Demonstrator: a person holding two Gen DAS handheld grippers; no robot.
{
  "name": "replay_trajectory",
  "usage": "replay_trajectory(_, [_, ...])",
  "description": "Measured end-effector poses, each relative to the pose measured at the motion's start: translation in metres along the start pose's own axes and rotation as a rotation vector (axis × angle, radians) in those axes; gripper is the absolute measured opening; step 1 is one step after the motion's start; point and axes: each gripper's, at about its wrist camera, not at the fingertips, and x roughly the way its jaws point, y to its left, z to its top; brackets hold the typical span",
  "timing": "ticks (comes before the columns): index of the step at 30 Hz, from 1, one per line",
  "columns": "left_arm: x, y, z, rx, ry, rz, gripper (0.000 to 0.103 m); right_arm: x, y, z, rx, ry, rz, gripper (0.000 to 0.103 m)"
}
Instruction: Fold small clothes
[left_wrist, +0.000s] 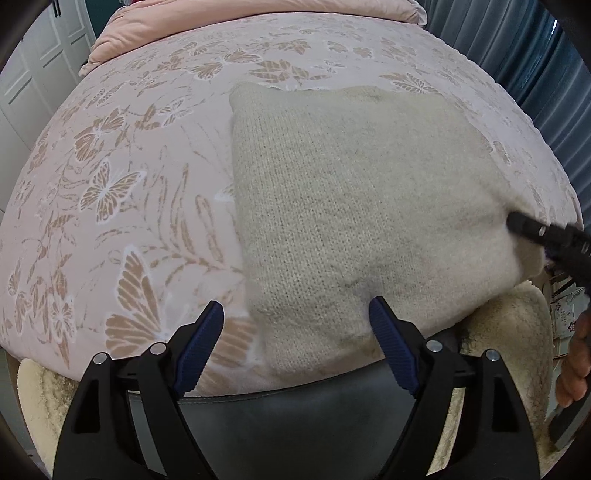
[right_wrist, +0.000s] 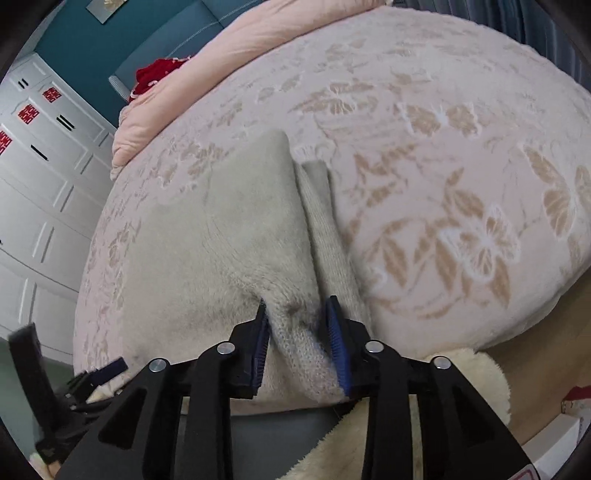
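A cream knitted garment lies folded on the pink butterfly-print bedspread near the bed's front edge. My left gripper is open, its jaws spread over the garment's near left corner, holding nothing. My right gripper is shut on a bunched fold of the garment at its near right edge. The right gripper's black finger also shows at the far right of the left wrist view, at the cloth's right edge.
A pink duvet is rolled along the head of the bed. A fluffy cream rug and a dark bed frame lie below the front edge. White cabinets stand at the left, blue curtains at the right.
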Motion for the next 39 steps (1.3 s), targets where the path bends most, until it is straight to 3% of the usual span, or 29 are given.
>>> replay_trajectory(2, [0.003,-0.001,0.000,-0.002,0.009,-0.002,0.081,0.003,0.009,0.017,-0.024,-0.028,0.000,0.053])
replay_trajectory(4, [0.006,-0.002,0.000,0.001,0.015,-0.001,0.081,0.023,0.014,0.031,-0.056,-0.008,-0.020,0.064])
replay_trajectory(7, [0.005,-0.004,0.000,0.013,0.013,0.006,0.082,0.063,0.017,0.039,-0.091,0.066,-0.094,0.066])
replay_trajectory(9, [0.004,-0.003,0.000,0.012,0.011,0.002,0.083,0.068,0.027,0.041,-0.129,0.064,-0.067,0.039])
replay_trajectory(10, [0.003,-0.002,0.001,0.009,0.007,-0.003,0.083,0.061,0.034,0.043,-0.157,0.048,-0.055,0.010])
replay_trajectory(13, [0.001,0.001,0.002,0.008,-0.002,-0.004,0.084,0.017,0.044,0.058,-0.161,-0.110,0.022,0.008])
replay_trajectory(15, [0.004,0.001,0.003,0.004,0.003,-0.009,0.086,0.001,0.034,0.066,-0.115,-0.168,0.040,0.008])
replay_trajectory(17, [0.007,0.000,0.004,0.001,0.002,-0.019,0.087,0.029,0.013,0.066,-0.085,-0.100,-0.029,0.008])
replay_trajectory(19, [0.010,-0.003,0.005,0.006,0.011,-0.015,0.087,0.083,-0.008,0.051,-0.093,0.085,-0.113,0.009])
replay_trajectory(21, [0.013,-0.006,0.005,0.018,0.020,-0.013,0.087,0.074,-0.016,0.047,-0.036,0.046,-0.058,0.010])
replay_trajectory(23, [0.009,-0.004,0.005,0.022,0.016,-0.015,0.086,0.044,-0.014,0.051,0.034,-0.005,-0.012,0.017])
replay_trajectory(25, [-0.001,0.003,0.005,-0.006,-0.003,-0.045,0.086,0.008,-0.006,0.046,0.035,-0.088,0.019,0.021])
replay_trajectory(27, [-0.016,0.011,0.006,-0.050,-0.048,-0.096,0.086,-0.016,0.008,0.035,-0.004,-0.100,0.059,0.021])
replay_trajectory(30, [-0.029,0.019,0.011,-0.081,-0.100,-0.085,0.087,-0.013,0.037,0.002,-0.130,0.006,0.094,0.020])
replay_trajectory(33, [-0.027,0.031,0.014,-0.135,-0.095,-0.050,0.087,0.046,0.042,-0.046,-0.229,0.210,-0.023,0.019])
replay_trajectory(34, [-0.027,0.036,0.013,-0.157,-0.088,-0.046,0.087,0.054,0.040,-0.056,-0.230,0.225,-0.056,0.014])
replay_trajectory(36, [-0.031,0.048,0.011,-0.191,-0.086,-0.025,0.087,0.040,0.054,-0.055,-0.244,0.182,-0.069,0.016])
replay_trajectory(39, [-0.042,0.064,0.005,-0.196,-0.113,0.003,0.087,0.009,0.089,-0.040,-0.266,0.115,0.055,0.017])
